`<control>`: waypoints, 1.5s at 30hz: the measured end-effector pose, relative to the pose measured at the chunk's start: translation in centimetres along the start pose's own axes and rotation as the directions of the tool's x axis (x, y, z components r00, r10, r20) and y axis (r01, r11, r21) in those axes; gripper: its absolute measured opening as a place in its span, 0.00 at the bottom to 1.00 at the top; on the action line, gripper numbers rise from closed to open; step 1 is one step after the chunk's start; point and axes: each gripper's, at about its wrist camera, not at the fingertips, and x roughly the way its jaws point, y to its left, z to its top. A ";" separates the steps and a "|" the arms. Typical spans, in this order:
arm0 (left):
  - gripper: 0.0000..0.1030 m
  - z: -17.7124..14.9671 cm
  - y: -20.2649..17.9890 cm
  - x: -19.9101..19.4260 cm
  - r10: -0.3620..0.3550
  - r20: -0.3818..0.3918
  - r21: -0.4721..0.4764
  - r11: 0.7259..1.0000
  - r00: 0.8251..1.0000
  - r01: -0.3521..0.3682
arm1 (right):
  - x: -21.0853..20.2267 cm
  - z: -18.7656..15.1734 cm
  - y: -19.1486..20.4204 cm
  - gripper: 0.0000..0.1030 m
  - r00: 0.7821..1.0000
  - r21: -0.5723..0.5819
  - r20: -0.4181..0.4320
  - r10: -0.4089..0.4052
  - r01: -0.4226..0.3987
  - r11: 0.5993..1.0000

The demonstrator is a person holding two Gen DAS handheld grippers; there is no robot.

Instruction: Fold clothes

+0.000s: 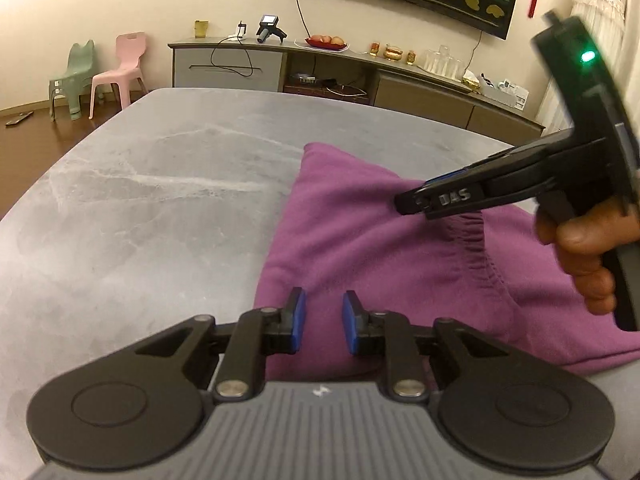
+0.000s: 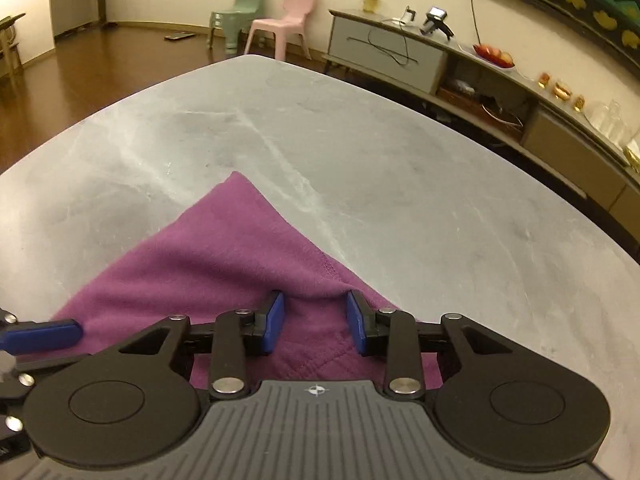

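Observation:
A purple garment (image 1: 352,232) with a gathered elastic band lies folded on the grey marbled table (image 1: 140,200). My left gripper (image 1: 325,314) hovers over the garment's near left part, its blue pads apart with only flat cloth showing between them. My right gripper (image 1: 412,202), held by a hand, points its tips down at the elastic band. In the right wrist view the garment (image 2: 224,248) ends in a corner, and my right gripper (image 2: 316,320) stands open over a raised fold near the hem, its pads not pressing it. A blue finger of my left gripper (image 2: 40,334) shows at the left edge.
The table (image 2: 360,140) stretches bare beyond the garment to its far rounded edge. Behind it runs a long low sideboard (image 1: 320,68) with a fruit plate, glasses and a cable. A green chair (image 1: 74,76) and a pink chair (image 1: 120,68) stand on the wooden floor.

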 end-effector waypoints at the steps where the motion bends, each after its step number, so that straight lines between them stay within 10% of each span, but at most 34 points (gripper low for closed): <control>1: 0.21 0.0 -0.1 0.0 0.003 -0.001 0.003 1.000 1.000 -0.003 | -0.5 0.1 -0.3 0.35 1.000 0.015 0.011 -0.006 0.006 1.000; 10: 0.21 -0.3 -1.0 0.1 0.036 0.003 0.031 0.999 0.999 -0.036 | -5.1 -9.4 0.8 0.43 0.991 0.109 0.124 0.047 -0.061 0.992; 18: 0.21 -0.5 -1.3 0.1 0.059 0.015 0.033 0.998 0.998 -0.059 | -7.4 -9.3 0.2 0.40 0.992 0.172 0.104 0.072 -0.089 0.981; 23: 0.19 -0.5 -2.1 -0.8 0.068 0.044 0.044 0.997 0.997 -0.070 | -7.6 -11.1 -3.7 0.41 0.979 0.310 0.112 0.172 -0.199 0.930; 28: 0.19 -0.3 -4.5 -3.3 0.005 0.111 0.098 0.995 0.994 -0.016 | -15.0 -15.9 -10.4 0.43 0.982 0.357 0.174 0.070 -0.130 0.925; 31: 0.19 -0.1 -7.5 -3.8 -0.064 0.119 0.159 0.986 0.991 0.045 | -19.3 -23.0 -18.4 0.46 0.977 0.531 0.110 -0.183 0.098 0.842; 34: 0.21 0.2 -11.0 -3.3 -0.119 0.099 0.218 0.971 0.988 0.095 | -24.4 -32.0 -25.0 0.51 0.881 0.674 -0.041 -0.471 0.372 0.638; 36: 0.21 0.6 -13.6 -2.4 -0.146 0.066 0.233 0.964 0.987 0.127 | -28.2 -37.1 -28.4 0.66 0.833 0.837 -0.095 -0.544 0.363 0.409; 38: 0.21 1.1 -16.3 -1.6 -0.174 0.027 0.233 0.959 0.984 0.163 | -28.7 -38.6 -29.2 0.88 0.815 0.833 -0.089 -0.572 0.376 0.406; 40: 0.22 1.9 -19.8 -1.4 -0.245 0.003 0.240 0.941 0.970 0.237 | -27.8 -39.4 -29.8 0.89 0.787 0.808 -0.147 -0.599 0.445 0.386; 45: 0.26 3.5 -29.2 -0.8 -0.406 -0.073 0.277 0.869 0.911 0.410 | -26.9 -40.7 -32.9 0.89 0.813 0.843 -0.172 -0.556 0.413 0.343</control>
